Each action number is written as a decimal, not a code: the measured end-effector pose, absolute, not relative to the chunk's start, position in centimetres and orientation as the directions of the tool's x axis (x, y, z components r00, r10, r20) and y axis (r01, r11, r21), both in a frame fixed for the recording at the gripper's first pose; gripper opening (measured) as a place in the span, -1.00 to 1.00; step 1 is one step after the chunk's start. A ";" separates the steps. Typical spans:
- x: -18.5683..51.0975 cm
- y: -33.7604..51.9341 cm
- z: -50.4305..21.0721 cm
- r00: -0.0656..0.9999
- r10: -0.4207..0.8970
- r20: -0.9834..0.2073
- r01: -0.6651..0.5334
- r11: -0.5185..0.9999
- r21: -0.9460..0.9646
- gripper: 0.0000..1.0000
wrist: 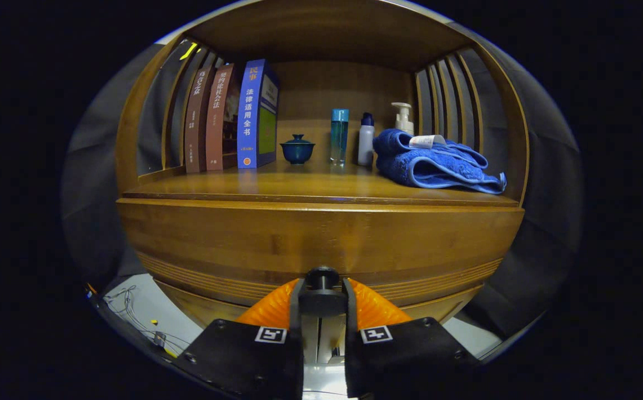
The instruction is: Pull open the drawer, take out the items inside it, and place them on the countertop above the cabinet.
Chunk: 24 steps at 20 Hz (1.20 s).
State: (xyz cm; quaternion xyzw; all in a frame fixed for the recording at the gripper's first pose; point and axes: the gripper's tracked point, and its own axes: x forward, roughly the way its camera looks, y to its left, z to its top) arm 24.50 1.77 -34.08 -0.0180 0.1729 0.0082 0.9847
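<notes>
The gripper sits low against the front of a wooden cabinet, its two fingers closed in on the dark round knob of the drawer; both fingers press the knob's sides, one on each. The drawer front is flush with the cabinet, so the drawer is shut and its contents cannot be seen. Directly above the drawer runs the countertop, a glossy wooden shelf inside an open niche with slatted side walls. On the countertop, at the left, three books stand upright, side by side and touching: two brown ones and a taller blue one on the right. Just right of the books stands a small dark blue lidded cup, lid on; what it holds cannot be told. Next comes a tall clear bottle with blue-green liquid filling most of it, then a white bottle with a dark cap, just beside it. A pale pump bottle stands behind a folded blue towel, which covers the right end of the countertop; a small white tube lies on top of the towel. Below the cabinet, to the left of the fingers, thin wires lie on a pale floor.
</notes>
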 end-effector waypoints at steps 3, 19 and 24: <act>23.0 1.7 -34.0 0.937 0.019 -0.348 -0.022 1.000 -0.004 -0.33; 12.4 0.9 -33.4 0.931 0.032 -0.363 -0.018 0.999 0.041 -0.34; 10.2 0.7 -33.7 0.931 0.031 -0.365 -0.020 0.999 0.034 -0.34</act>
